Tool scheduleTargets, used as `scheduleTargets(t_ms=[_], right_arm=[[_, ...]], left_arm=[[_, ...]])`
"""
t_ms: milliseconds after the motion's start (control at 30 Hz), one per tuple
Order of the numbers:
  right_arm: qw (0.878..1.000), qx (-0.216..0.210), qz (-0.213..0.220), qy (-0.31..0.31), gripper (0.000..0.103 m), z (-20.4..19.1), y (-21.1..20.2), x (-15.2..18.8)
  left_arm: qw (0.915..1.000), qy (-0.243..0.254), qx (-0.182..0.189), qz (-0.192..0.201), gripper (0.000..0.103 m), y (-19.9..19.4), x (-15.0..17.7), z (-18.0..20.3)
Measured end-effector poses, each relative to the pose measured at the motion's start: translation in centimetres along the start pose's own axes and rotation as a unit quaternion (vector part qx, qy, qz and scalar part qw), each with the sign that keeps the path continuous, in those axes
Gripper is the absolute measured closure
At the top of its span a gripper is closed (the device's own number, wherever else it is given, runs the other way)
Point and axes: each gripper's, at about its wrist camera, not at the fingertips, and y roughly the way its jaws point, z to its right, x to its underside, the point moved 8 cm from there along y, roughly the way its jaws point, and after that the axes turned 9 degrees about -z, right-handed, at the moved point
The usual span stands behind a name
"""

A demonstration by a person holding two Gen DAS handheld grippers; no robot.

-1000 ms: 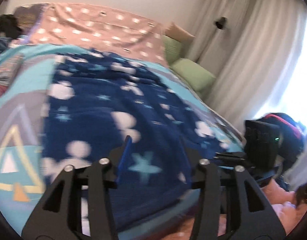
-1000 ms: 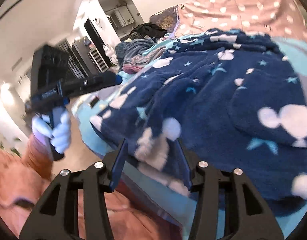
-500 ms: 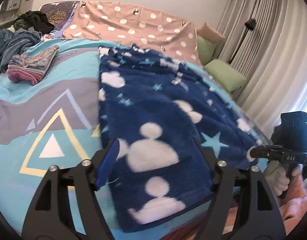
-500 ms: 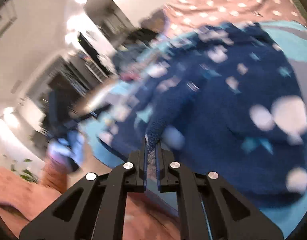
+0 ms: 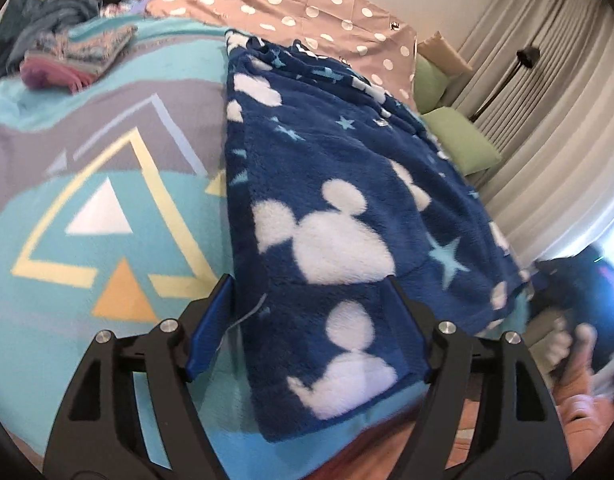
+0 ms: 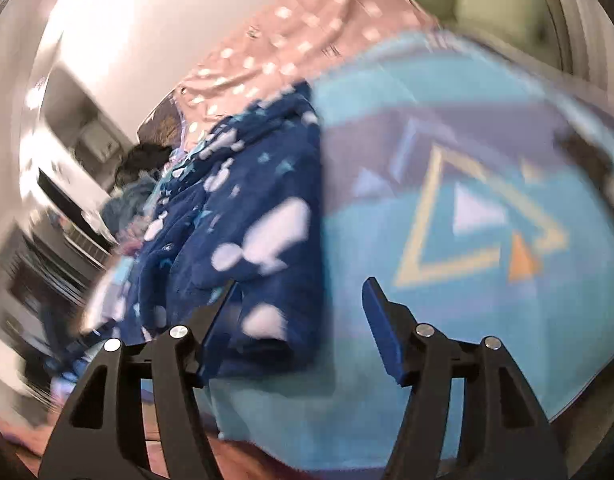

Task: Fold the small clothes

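A navy fleece garment [image 5: 339, 200] with white mouse-head shapes and light blue stars lies folded lengthwise on the turquoise bedspread [image 5: 87, 184]. My left gripper [image 5: 309, 326] is open just above the garment's near end, with nothing between its fingers. The right wrist view is blurred; there the garment [image 6: 247, 216] lies to the left and my right gripper [image 6: 299, 324] is open over its near right edge and the bedspread [image 6: 447, 208]. The right hand and its gripper [image 5: 571, 320] show blurred at the right in the left wrist view.
A pile of folded striped clothes [image 5: 75, 56] and loose dark clothes [image 5: 55, 4] lie at the far left. A pink polka-dot cover [image 5: 291, 4] and green cushions [image 5: 459, 136] lie at the head of the bed. Curtains [image 5: 547, 92] hang on the right.
The right gripper was shut on the garment's edge half a second ago; it has let go, opened and swung right. The garment now lies folded narrower. The left gripper stays open over it.
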Motion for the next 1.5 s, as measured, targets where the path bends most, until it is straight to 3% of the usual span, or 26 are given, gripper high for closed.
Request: scheduleTargets(t_ms=[100, 200, 300, 400, 433, 467, 533, 767, 867, 967, 1033, 1133, 1367, 1500], right_arm=[[0.998, -0.052, -0.037, 0.011, 0.040, 0.0, 1.9, 0.9], [0.995, -0.091, -0.039, 0.001, 0.034, -1.0, 2.9, 0.6], [0.988, -0.142, -0.060, 0.004, 0.034, -2.5, 4.4, -0.2], [0.985, -0.158, -0.073, -0.010, 0.034, -4.0, 6.1, -1.6], [0.985, -0.154, -0.075, -0.010, 0.038, -4.2, 6.4, -1.9], [0.986, -0.148, -0.079, -0.008, 0.060, -4.4, 6.6, -2.0], [0.983, -0.161, -0.092, 0.011, 0.088, -4.4, 7.0, -1.9], [0.969, -0.246, -0.032, 0.002, 0.093, -7.1, 1.5, -3.5], [0.958, -0.285, 0.010, -0.031, 0.093, -9.4, -2.2, -4.4], [0.942, -0.317, 0.076, -0.079, 0.093, -12.1, -8.6, -4.7], [0.937, -0.308, 0.117, -0.118, 0.093, -13.5, -11.7, -4.6], [0.938, -0.253, 0.163, -0.171, 0.093, -15.1, -14.2, -4.8], [0.964, -0.176, 0.140, -0.144, 0.092, -13.3, -8.0, -8.1], [0.968, -0.140, 0.142, -0.152, 0.092, -13.7, -5.0, -10.4]], left_arm=[[0.9992, -0.005, 0.033, -0.020, 0.029, 0.1, 0.9, 0.8], [0.9987, -0.005, 0.040, -0.033, 0.029, 0.6, 1.4, 1.3], [0.9975, -0.017, 0.060, -0.031, 0.029, 1.2, 0.7, 1.5], [0.9950, -0.024, 0.094, -0.021, 0.032, 1.9, -0.4, 1.9], [0.9950, -0.027, 0.094, -0.019, 0.046, 2.1, -0.8, 1.9], [0.9946, -0.031, 0.097, -0.021, 0.082, 2.4, -1.1, 1.9], [0.9909, -0.055, 0.120, -0.027, 0.088, 2.8, -1.3, 1.8], [0.9920, 0.026, 0.114, 0.049, 0.091, -3.3, -3.7, 6.0], [0.9847, 0.053, 0.139, 0.091, 0.091, -7.3, -5.5, 8.5], [0.9728, 0.091, 0.154, 0.147, 0.091, -12.5, -6.5, 11.1], [0.9618, 0.127, 0.146, 0.194, 0.091, -16.4, -6.7, 12.9], [0.9521, 0.154, 0.117, 0.237, 0.090, -19.5, -7.1, 14.1], [0.9717, 0.104, 0.067, 0.201, 0.090, -14.1, -10.3, 11.0], [0.9765, 0.095, 0.049, 0.187, 0.089, -11.5, -12.5, 9.5]])
